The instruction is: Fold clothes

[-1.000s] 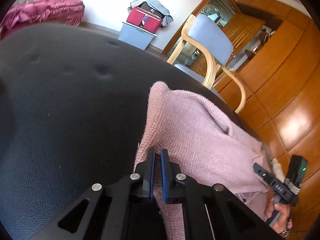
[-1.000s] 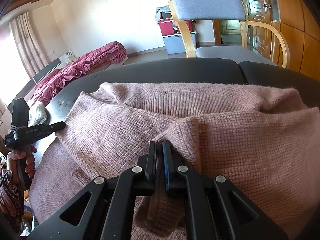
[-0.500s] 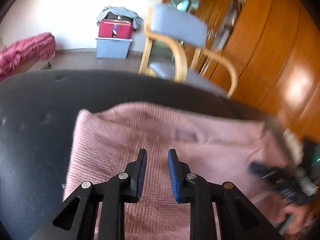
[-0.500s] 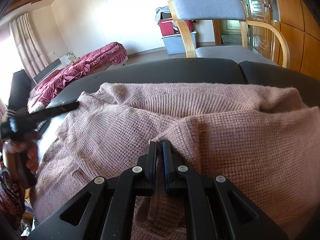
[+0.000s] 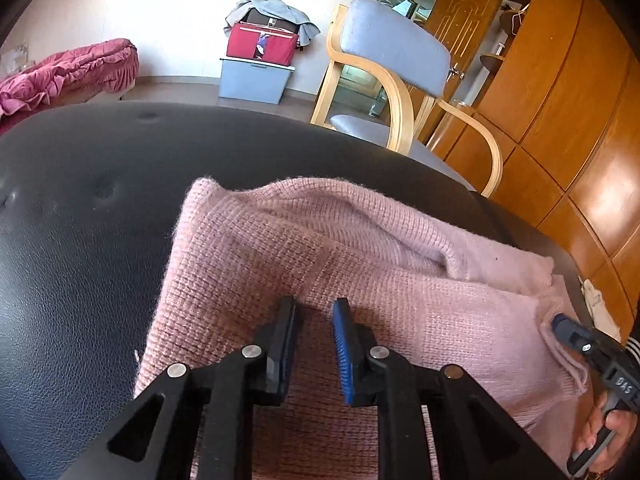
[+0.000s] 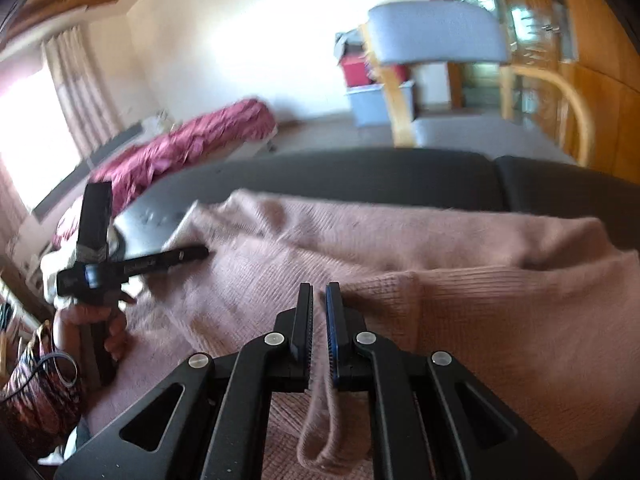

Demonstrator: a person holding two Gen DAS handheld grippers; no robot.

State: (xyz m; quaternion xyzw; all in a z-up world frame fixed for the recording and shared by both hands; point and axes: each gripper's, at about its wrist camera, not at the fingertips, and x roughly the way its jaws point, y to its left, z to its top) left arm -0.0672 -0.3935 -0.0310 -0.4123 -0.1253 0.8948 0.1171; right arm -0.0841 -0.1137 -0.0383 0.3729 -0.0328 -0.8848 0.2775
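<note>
A pink knitted sweater lies partly folded on a black leather surface. My left gripper hovers just over its near part. The jaws stand apart and are closing, with only the cloth beneath them and nothing pinched. My right gripper is shut on a fold of the sweater, and a strip of knit hangs down from between its jaws. The left wrist view shows the right gripper at the sweater's right corner, held by a hand. The right wrist view is blurred and shows the left gripper at the sweater's left edge.
A wooden armchair with a grey-blue seat stands behind the leather surface. Wooden cabinets line the right. A red bag on a blue box sits by the far wall. Magenta bedding lies far left.
My left gripper let go of the sweater's edge, opened, and swung across to sit over the sweater. The right gripper stayed shut on its fold; its view has turned blurry.
</note>
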